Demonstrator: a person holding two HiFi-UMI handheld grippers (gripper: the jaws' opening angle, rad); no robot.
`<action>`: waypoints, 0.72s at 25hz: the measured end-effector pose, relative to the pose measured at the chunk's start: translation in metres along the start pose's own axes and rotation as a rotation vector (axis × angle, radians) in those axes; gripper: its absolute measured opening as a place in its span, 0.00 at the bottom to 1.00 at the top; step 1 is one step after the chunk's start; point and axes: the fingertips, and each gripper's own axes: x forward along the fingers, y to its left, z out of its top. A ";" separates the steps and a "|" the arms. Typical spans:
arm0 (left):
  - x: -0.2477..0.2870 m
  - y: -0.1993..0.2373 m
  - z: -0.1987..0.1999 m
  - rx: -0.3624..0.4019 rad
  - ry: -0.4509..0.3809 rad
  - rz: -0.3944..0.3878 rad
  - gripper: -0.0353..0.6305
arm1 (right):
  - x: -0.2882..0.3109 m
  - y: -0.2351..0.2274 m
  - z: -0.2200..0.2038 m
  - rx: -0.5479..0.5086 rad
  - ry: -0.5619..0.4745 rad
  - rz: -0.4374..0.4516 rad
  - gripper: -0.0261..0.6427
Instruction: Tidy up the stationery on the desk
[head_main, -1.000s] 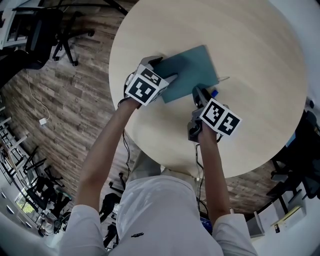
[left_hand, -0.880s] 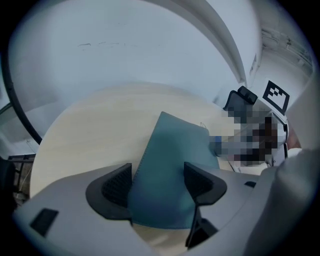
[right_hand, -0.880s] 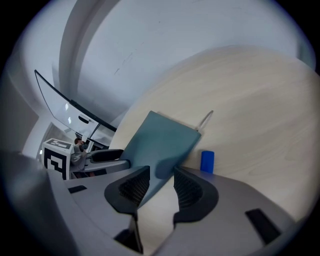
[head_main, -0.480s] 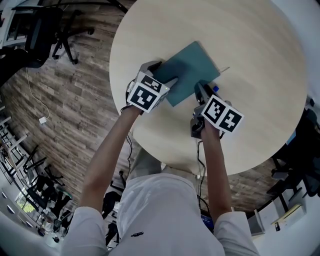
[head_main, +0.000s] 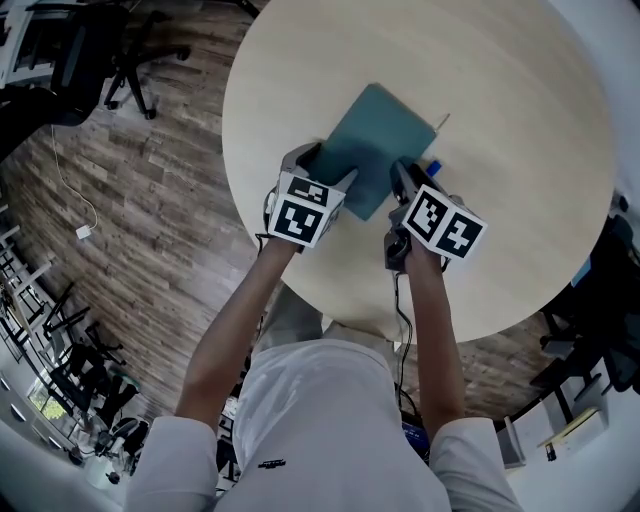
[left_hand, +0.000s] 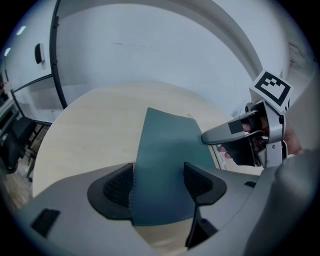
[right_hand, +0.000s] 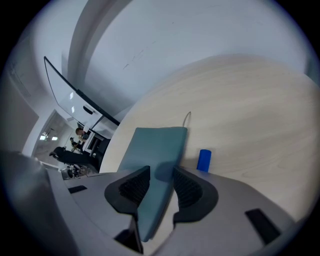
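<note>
Round pale-wood desk (head_main: 520, 150) fills most of the head view, with plank floor (head_main: 150, 180) around it. Left tongs (left_hand: 159, 185) stand open over the near left corner of a teal notebook (head_main: 378, 135). One pad sits just outside the notebook's stitched long edge and the other hangs over the cover. The near short edge shows between them, with bare desk below it. I cannot tell whether either pad presses on the notebook.

Right tongs (right_hand: 161, 187) are open too, astride the opposite long edge. One pad is above the cover and throws a shadow on it; the other is just outside the edge, on the desk side.

In the head view, counted from the notebook's middle, the left tongs lie between 8 and 9 o'clock and the right tongs at 4 o'clock. The notebook is closed and lies near the desk's middle, skewed so its far end points toward 1 o'clock. A thin strand (head_main: 443, 122) sticks out past its far right corner, at 2 o'clock. A small blue cylinder (right_hand: 204, 160) sits on the desk just beside the notebook's right edge at 3 o'clock, close to the right tongs' outer pad. Off the desk at 10 o'clock, an office chair (head_main: 110, 60) stands on the floor.
</note>
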 end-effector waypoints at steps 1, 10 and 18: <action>-0.001 -0.004 -0.004 -0.011 0.001 0.003 0.52 | -0.001 -0.001 -0.001 -0.015 0.003 0.000 0.29; -0.017 -0.035 -0.041 -0.096 0.019 0.008 0.52 | -0.004 -0.001 -0.008 -0.154 0.051 0.018 0.29; -0.025 -0.059 -0.065 -0.148 0.030 -0.003 0.52 | -0.006 -0.001 -0.016 -0.231 0.073 0.013 0.29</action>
